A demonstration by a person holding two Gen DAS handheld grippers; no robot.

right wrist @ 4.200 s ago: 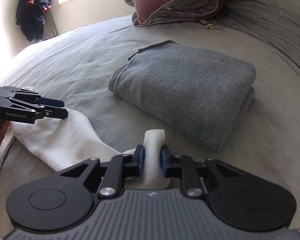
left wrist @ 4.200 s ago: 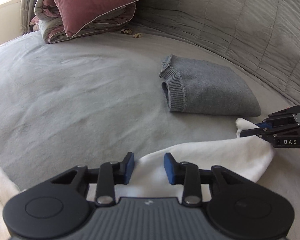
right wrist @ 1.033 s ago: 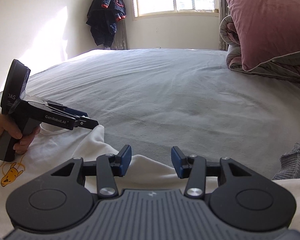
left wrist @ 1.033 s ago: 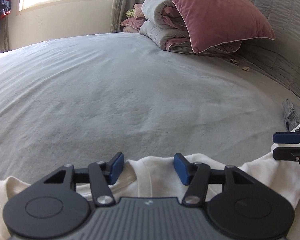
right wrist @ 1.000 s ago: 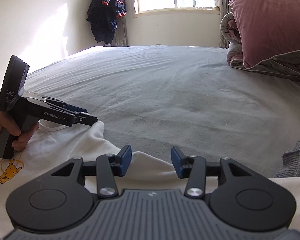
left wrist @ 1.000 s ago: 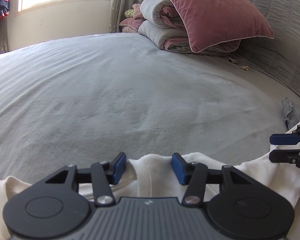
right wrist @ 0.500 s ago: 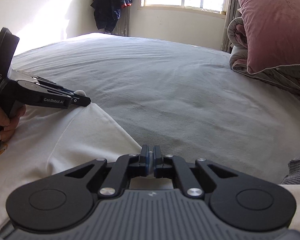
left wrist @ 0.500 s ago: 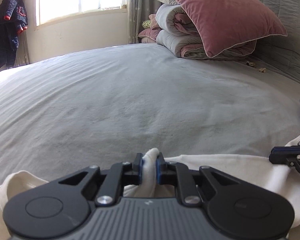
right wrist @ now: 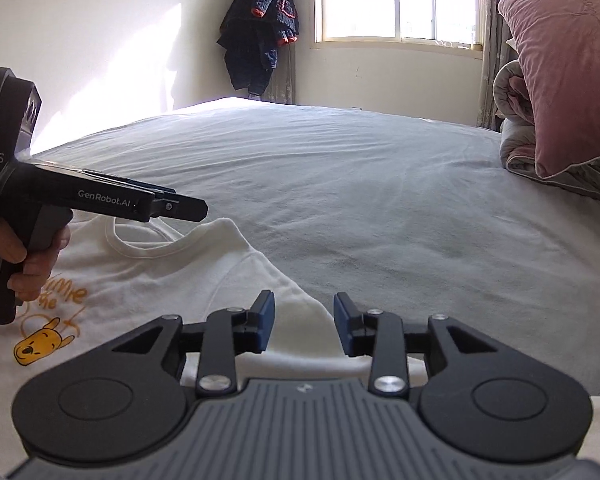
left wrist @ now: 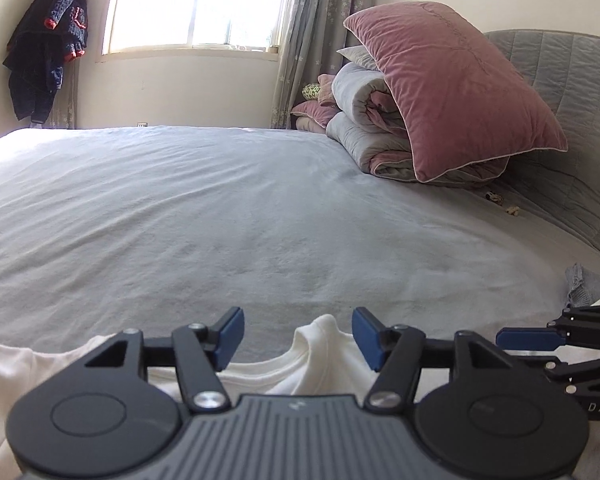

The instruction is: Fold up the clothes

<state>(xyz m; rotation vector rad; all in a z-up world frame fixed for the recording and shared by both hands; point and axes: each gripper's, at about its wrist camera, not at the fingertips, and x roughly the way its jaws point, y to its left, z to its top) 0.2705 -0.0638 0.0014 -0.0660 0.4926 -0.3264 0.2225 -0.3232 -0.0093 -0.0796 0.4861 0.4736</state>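
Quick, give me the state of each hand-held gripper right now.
Left hand-held gripper: open, jaws just opened; a peak of the white T-shirt stands between them, ungripped.
Right hand-held gripper: open, jaws just opened, above the shirt's edge.

Bright daylight pours through the window [left wrist: 192, 4] — its panes blown out to white glare. A sunlit patch washes the wall [right wrist: 112, 60]. Fisheye bending curves the edges — corners vignette dark.
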